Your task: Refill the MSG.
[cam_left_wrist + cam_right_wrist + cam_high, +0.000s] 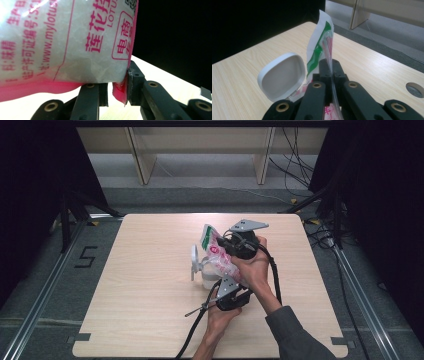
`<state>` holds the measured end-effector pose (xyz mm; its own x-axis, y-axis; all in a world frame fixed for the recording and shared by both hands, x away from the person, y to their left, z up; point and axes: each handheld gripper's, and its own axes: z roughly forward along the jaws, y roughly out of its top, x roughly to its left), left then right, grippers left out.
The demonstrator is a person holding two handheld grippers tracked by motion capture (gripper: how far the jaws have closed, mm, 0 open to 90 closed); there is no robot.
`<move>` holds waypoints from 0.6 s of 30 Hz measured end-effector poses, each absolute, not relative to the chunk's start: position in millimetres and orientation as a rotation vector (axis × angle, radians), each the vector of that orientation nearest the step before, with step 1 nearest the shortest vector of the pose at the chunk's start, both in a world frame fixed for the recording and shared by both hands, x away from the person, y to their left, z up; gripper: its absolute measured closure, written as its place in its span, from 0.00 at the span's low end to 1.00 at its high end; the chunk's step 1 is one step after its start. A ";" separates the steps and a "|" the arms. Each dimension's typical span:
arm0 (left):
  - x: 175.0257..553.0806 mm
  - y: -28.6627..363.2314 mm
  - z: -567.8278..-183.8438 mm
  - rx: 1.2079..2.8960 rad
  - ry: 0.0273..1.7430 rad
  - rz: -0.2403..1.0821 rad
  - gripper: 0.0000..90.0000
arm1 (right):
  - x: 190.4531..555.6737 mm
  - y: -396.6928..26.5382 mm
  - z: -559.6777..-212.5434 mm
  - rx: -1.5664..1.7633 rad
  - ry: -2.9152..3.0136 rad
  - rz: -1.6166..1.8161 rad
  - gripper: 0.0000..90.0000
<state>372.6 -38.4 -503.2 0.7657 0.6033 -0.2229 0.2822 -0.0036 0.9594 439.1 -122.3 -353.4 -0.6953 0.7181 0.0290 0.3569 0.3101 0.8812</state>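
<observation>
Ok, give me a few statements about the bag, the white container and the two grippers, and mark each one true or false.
1. The right gripper is shut on the bag near its top edge. True.
2. The white container has its lid closed. False: the lid stands flipped open.
3. The bag is pink and white with printed text. True.
4. The bag lies flat on the table. False: it is held up between the two grippers, over the container.
5. The left gripper is far from the bag. False: a lower corner of the bag sits between its jaws.
</observation>
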 end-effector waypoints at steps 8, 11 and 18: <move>372.1 -39.2 -504.2 1.590 0.728 0.290 0.83 | 439.8 -120.8 -354.8 0.955 2.225 1.316 1.00; 371.4 -38.0 -502.8 1.586 0.727 0.293 0.83 | 441.5 -120.7 -354.9 0.927 2.211 1.346 1.00; 372.9 -37.9 -503.9 1.590 0.724 0.289 0.83 | 441.0 -118.6 -355.8 0.944 2.218 1.317 1.00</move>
<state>372.9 -37.9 -503.9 0.7678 0.5999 -0.2249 0.2799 0.0017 0.9600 441.0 -118.6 -355.8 -0.6960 0.7180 0.0060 0.3493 0.3312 0.8766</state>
